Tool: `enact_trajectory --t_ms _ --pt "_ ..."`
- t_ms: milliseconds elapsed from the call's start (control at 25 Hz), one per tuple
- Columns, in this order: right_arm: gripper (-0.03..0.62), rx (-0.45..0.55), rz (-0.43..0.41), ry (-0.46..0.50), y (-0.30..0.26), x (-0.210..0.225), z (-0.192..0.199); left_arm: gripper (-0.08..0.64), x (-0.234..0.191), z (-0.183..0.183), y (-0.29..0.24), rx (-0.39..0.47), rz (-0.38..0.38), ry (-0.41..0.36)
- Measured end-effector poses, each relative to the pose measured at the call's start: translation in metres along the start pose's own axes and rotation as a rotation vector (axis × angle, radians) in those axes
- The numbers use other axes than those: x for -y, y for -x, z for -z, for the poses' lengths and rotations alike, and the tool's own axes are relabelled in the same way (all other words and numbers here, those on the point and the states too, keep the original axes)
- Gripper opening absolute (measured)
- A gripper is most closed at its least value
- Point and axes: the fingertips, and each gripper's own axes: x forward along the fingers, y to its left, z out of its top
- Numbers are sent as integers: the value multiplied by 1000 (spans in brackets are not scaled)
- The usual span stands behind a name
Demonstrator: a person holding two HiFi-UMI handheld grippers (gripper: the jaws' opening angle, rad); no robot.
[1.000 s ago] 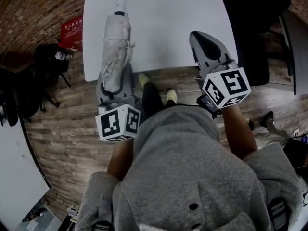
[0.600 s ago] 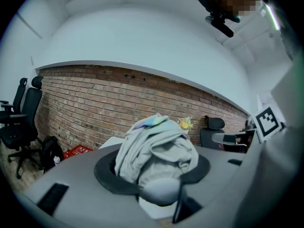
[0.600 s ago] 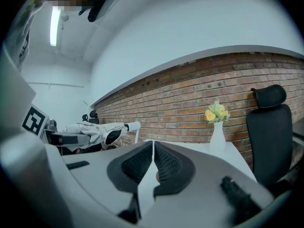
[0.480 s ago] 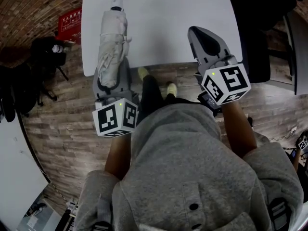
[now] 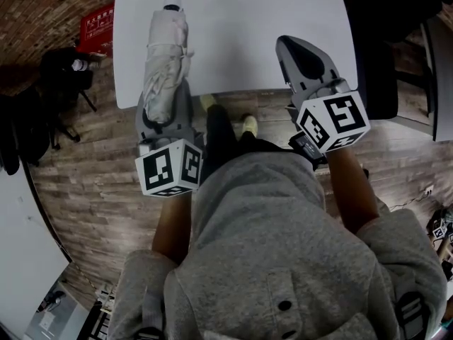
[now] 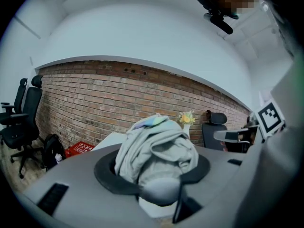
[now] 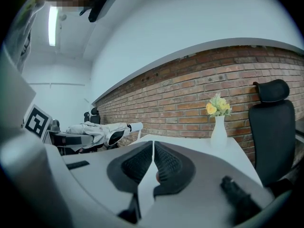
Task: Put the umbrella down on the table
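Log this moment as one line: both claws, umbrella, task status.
left claw: shut on umbrella | right claw: shut, empty | umbrella: folded, held over table | task: not yet released

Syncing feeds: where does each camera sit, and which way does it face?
Head view: on the person's head, steeply down onto the table; hoodie, forearms, left gripper, right gripper show.
Left gripper view: rides that gripper, along jaws clamped on the umbrella, toward the brick wall.
Right gripper view: rides that gripper, along shut empty jaws, toward the vase.
Shared: both gripper views show umbrella and vase.
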Motion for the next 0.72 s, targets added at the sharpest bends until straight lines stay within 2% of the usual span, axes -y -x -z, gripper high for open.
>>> enact_trajectory --t_ms 720 --pt "25 -48 -24 -10 -12 -2 22 215 -11 35 -19 -68 -27 -7"
